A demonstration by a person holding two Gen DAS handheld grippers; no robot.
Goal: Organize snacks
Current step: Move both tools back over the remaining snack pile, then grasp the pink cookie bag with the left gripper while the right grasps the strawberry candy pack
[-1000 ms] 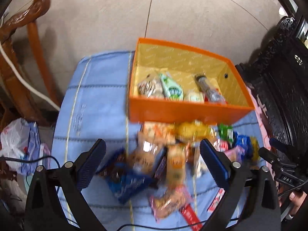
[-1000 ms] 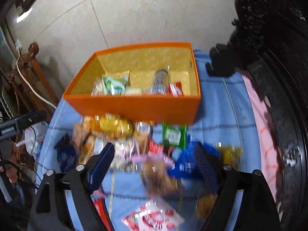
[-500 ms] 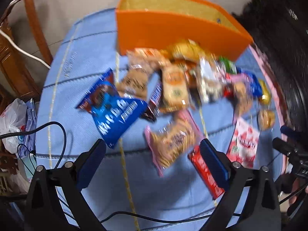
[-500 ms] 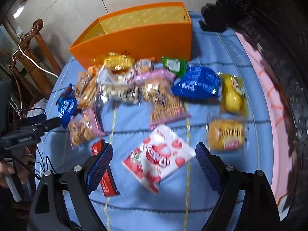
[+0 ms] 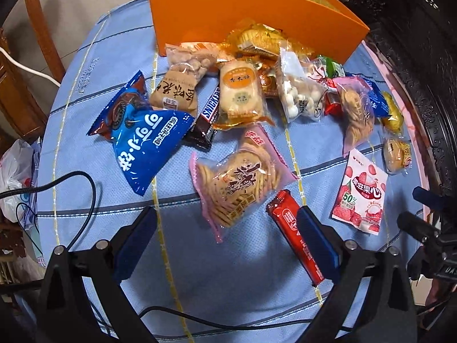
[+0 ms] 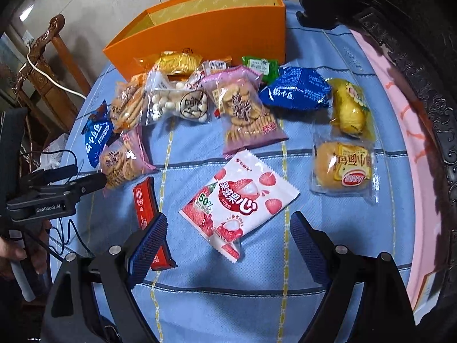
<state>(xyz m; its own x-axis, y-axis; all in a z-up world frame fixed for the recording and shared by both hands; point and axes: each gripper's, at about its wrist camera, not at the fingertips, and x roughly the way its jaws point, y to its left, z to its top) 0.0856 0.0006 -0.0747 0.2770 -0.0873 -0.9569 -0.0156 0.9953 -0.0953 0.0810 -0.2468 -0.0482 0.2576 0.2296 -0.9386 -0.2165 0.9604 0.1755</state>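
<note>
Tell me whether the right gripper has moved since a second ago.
Yes. The right gripper has dropped toward the table and pulled back from the orange box, now hanging open over the lychee candy packet.

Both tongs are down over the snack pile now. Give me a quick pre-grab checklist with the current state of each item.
1. Right tongs open: ok.
2. Left tongs open: ok.
3. White lychee packet lies flat, just ahead of the right tongs, nothing on top: ok.
4. Red bar clear to grab: not ok, one left finger covers part of it.
5. Orange box upright behind the pile: ok.
6. Room left inside the box: cannot tell, its inside is hidden.
</note>
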